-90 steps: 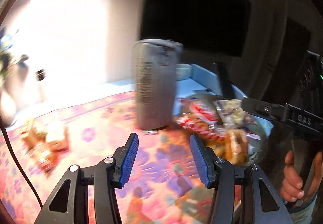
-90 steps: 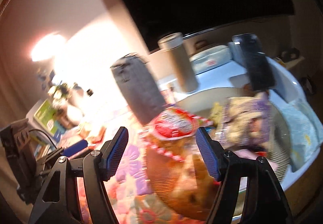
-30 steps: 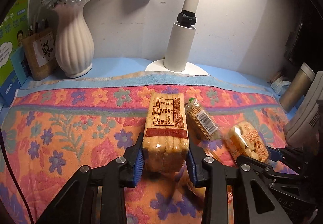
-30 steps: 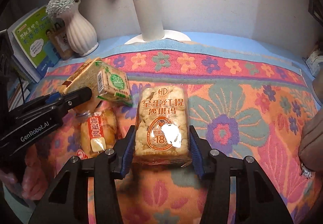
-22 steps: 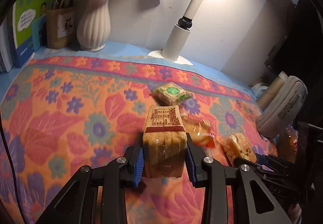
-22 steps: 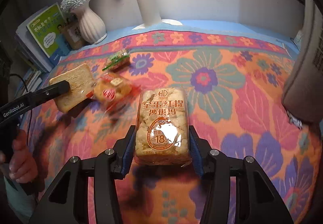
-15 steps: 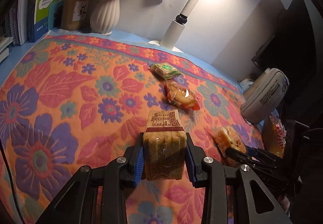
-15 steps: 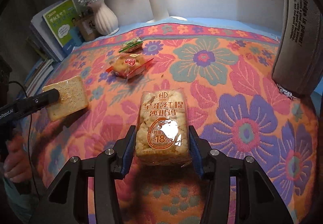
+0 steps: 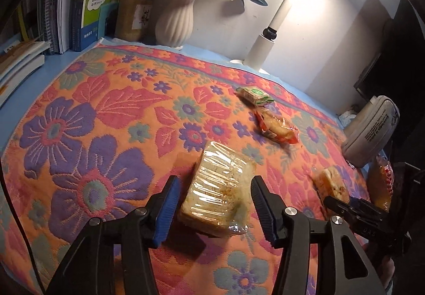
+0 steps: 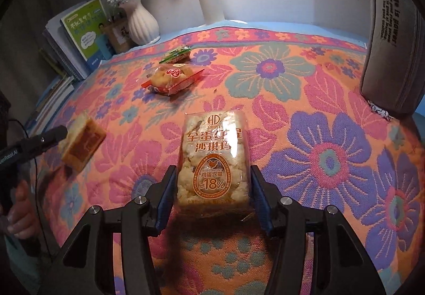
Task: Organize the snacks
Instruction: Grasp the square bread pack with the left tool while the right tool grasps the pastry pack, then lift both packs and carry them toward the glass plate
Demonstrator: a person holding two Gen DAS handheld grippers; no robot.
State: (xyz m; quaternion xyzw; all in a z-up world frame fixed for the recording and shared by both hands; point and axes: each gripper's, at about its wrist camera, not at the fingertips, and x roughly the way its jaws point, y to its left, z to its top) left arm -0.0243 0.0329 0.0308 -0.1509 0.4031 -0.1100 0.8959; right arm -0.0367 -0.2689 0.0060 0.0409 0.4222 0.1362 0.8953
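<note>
Landmark: white vase (image 9: 175, 22), standing at the far edge of the flowered cloth (image 9: 79, 119)
Left gripper (image 9: 215, 211): jaws have just been opening; pads are now standing clear on both sides of the wrapped toast pack (image 9: 217, 188), gaps showing left and right
Toast pack: half a second ago it was pinched upright between the pads; now it is tipping over flat onto the cloth, well in front of the vase, near the front edge
Right gripper (image 10: 212, 195): jaws have also just been opening, but only slightly; pads are sitting just beside the egg-crisp bar (image 10: 213, 162), and I cannot tell whether they are still touching the wrapper
Egg-crisp bar: lying lengthwise between the right pads, label up, in front of the vase and off to its right, near the front edge; appears to be resting on the cloth
Other snacks: green-wrapped biscuit (image 9: 255, 94) and red-wrapped bun (image 9: 276, 127) are lying nearer the vase, to its right, close together, 2 in a loose line
What changed: both packs have been carried away from the vase side toward the front of the cloth since 1 second ago, and both grips are being let go
Meaning for task: judging by this, 2 snacks are being set down side by side; next likely calls for backing both grippers off without dragging the wrappers
</note>
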